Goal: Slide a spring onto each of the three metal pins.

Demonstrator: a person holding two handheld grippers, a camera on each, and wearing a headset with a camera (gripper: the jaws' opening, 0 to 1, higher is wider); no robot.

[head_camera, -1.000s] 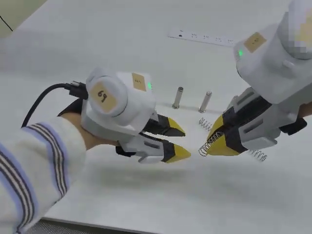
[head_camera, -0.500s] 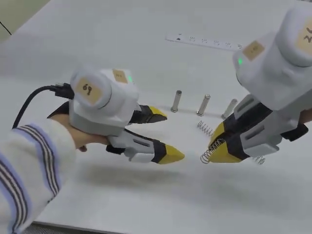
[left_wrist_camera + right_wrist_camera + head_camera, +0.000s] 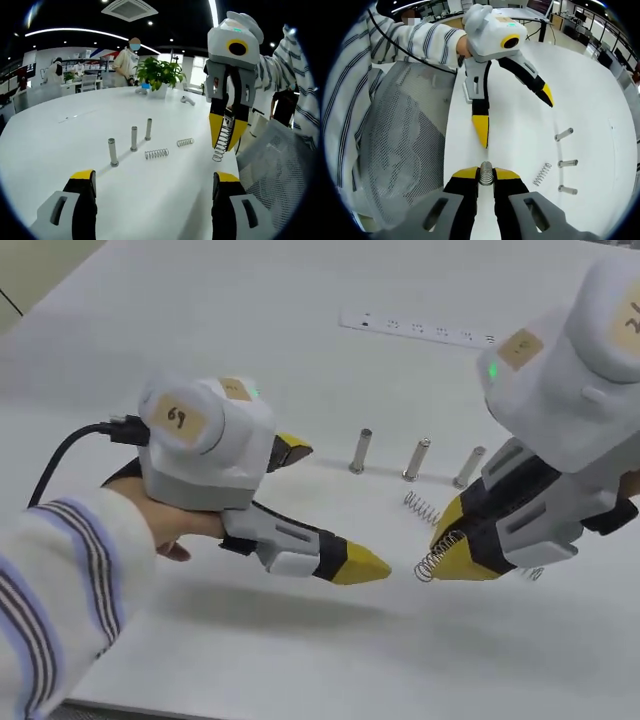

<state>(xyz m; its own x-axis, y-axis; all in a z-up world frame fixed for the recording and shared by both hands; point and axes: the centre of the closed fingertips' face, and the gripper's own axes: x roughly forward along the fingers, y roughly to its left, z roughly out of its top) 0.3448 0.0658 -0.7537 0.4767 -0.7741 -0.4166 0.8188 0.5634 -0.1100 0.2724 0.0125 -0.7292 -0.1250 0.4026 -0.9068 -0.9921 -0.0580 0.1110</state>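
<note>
Above the white table (image 3: 300, 330), the right gripper (image 3: 443, 545) pinches a spring (image 3: 432, 556) between closed jaws, facing the left gripper (image 3: 340, 508), whose jaws gape wide and empty; three upright pins (image 3: 417, 459) stand behind, a loose spring (image 3: 421, 506) near them

Head view: one marking is legible, the handwritten number "69" on the round tan label (image 3: 177, 420) atop the left claw (image 3: 340, 508). A smaller tan sticker (image 3: 237, 389) on the same housing bears marks too fine to read. On the right claw (image 3: 445, 545), the square tan tag (image 3: 521, 347) carries an illegible mark, and the handwriting on the upper tan patch (image 3: 630, 310) cannot be made out. Printing on the power strip (image 3: 420, 328) lying on the surface (image 3: 200, 300) is unreadable. Left gripper view: the wall signage (image 3: 42, 70) is illegible.
</note>
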